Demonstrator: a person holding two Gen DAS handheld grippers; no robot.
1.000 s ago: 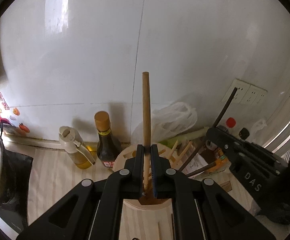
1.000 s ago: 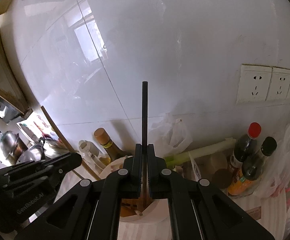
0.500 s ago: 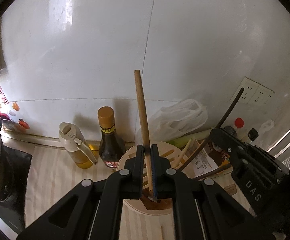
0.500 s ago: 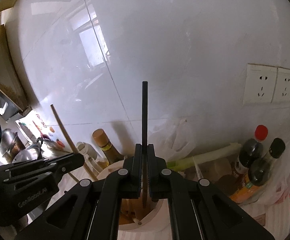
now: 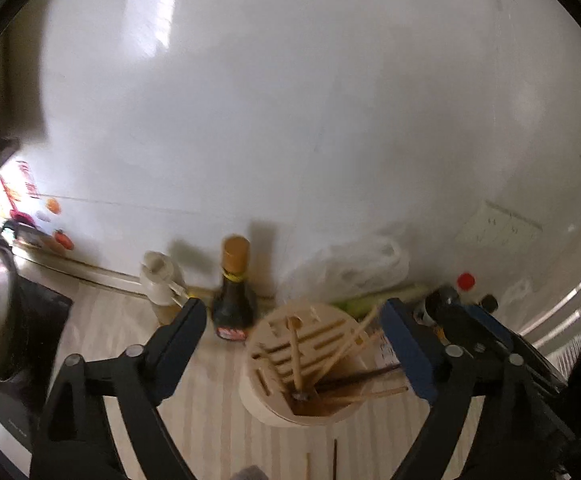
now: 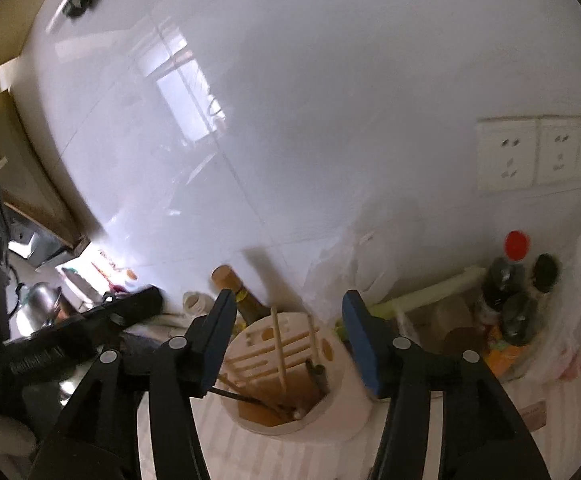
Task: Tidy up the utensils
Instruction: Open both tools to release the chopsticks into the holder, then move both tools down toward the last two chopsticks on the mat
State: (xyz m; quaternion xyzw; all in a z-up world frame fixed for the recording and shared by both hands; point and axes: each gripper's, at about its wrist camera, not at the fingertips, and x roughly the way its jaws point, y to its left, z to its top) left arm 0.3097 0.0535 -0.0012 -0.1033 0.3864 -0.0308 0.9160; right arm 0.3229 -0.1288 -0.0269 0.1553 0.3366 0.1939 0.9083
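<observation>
Both grippers are wide open with nothing in them. The left gripper [image 5: 294, 328] has its jaws spread to either side of the round wooden utensil holder [image 5: 302, 368], which sits on the counter [image 5: 210, 420] right between the fingertips, a touch toward 5 o'clock from the midpoint. Same from the other side: the right gripper [image 6: 290, 328] frames the utensil holder [image 6: 290, 372] with its blue pads, holder dead centre and slightly below.

Inside the holder a wooden chopstick [image 5: 296, 360] stands nearly upright, more light chopsticks lean out toward 2 o'clock, and a dark chopstick [image 5: 358, 376] lies almost flat pointing to 3 o'clock. In the right wrist view the dark chopstick [image 6: 238, 396] pokes out at about 8 o'clock, close to the left pad.

Two more sticks lie on the counter at 6 o'clock in the left view, cut off by the frame.

Further back, at 11 o'clock from the holder, a dark sauce bottle [image 5: 232, 296] with a tan cap stands near it, an oil dispenser [image 5: 160, 280] just beside that. A plastic bag [image 5: 366, 260] is against the white tiled wall at 1 o'clock. Red-capped bottle [image 6: 506, 276] and wall sockets [image 6: 538, 152] off to 3 o'clock. It's all a bit blurry.
</observation>
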